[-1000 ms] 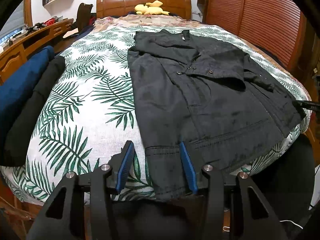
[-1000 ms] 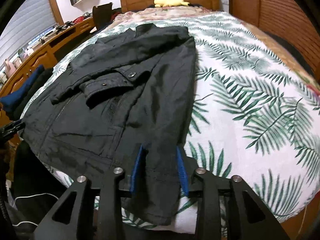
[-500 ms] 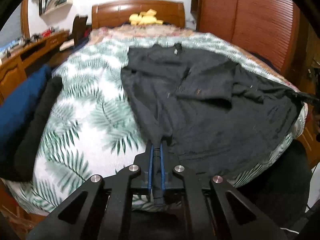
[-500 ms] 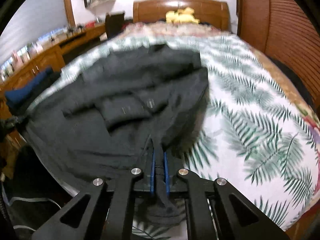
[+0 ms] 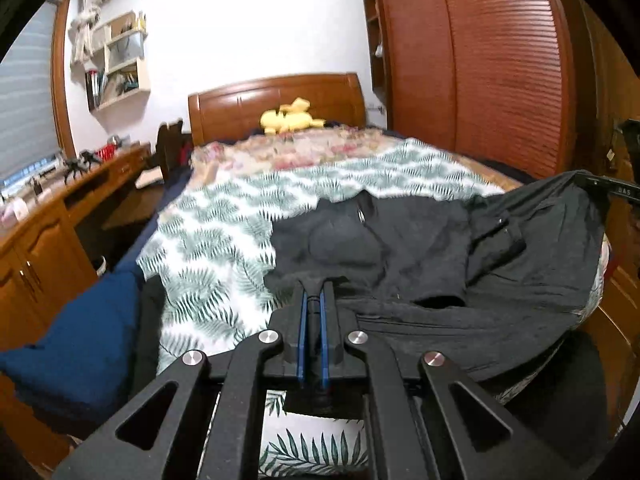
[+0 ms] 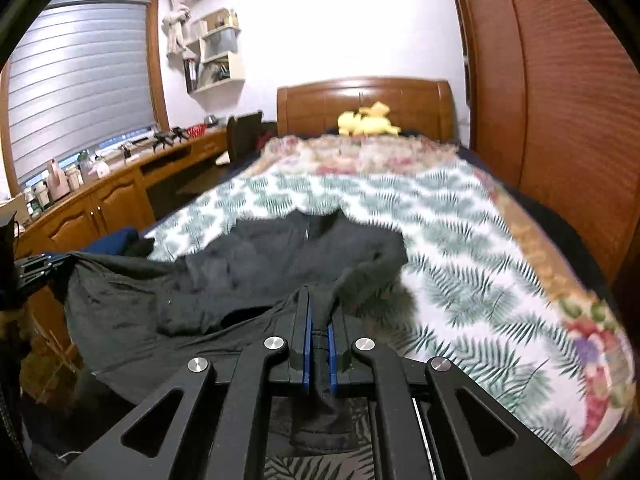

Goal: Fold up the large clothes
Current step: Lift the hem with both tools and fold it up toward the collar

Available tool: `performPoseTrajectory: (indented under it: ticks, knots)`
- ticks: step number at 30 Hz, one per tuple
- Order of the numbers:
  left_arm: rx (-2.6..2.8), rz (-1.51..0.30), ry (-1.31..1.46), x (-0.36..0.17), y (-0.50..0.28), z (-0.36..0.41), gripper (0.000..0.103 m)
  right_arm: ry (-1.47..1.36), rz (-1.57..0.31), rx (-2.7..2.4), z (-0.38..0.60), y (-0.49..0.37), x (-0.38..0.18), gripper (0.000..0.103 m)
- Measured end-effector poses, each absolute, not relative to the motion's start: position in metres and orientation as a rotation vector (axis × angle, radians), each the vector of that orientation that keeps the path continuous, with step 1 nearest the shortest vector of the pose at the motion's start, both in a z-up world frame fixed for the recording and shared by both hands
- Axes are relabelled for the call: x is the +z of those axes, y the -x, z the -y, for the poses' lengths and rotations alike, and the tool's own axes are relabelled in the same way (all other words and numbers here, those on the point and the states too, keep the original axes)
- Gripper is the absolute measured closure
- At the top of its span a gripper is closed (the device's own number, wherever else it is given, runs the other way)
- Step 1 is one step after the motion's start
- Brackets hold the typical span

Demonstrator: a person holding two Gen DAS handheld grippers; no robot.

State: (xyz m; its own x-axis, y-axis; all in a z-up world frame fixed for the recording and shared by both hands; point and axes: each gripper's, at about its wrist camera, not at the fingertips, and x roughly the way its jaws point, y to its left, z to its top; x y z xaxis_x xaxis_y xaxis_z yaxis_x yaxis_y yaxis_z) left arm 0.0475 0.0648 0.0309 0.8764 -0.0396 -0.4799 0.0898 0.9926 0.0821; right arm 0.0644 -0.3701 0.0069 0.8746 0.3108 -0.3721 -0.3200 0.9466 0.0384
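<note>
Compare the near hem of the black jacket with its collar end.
The near hem is lifted off the leaf-print bedspread, pinched at one corner by the left claw and at the other by the right claw; the collar end lies flat, ungripped. Both are the same black cloth.

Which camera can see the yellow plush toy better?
The right wrist view shows the yellow plush toy a bit better: it sits nearer the picture's middle against the headboard, looking slightly bigger. The left wrist view shows the same toy too, whole but a little smaller. Both are somewhat blurred.
</note>
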Motion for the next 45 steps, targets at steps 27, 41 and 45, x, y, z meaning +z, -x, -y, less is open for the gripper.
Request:
performPoseTrajectory:
  ticks: [27, 41, 45]
  knots:
    - [-0.071, -0.486, -0.114, 0.03, -0.043, -0.062, 0.097, 0.062, -0.452, 0.343, 0.374, -0.055, -0.001, 0.097]
    - [-0.026, -0.502, -0.106, -0.004, -0.119, -0.072, 0.097, 0.058, -0.43, 0.285, 0.356, -0.136, -0.021, 0.097]
    - [-0.002, -0.502, -0.076, -0.009, -0.159, -0.078, 0.097, 0.04, -0.414, 0.248, 0.35, -0.184, -0.024, 0.097]
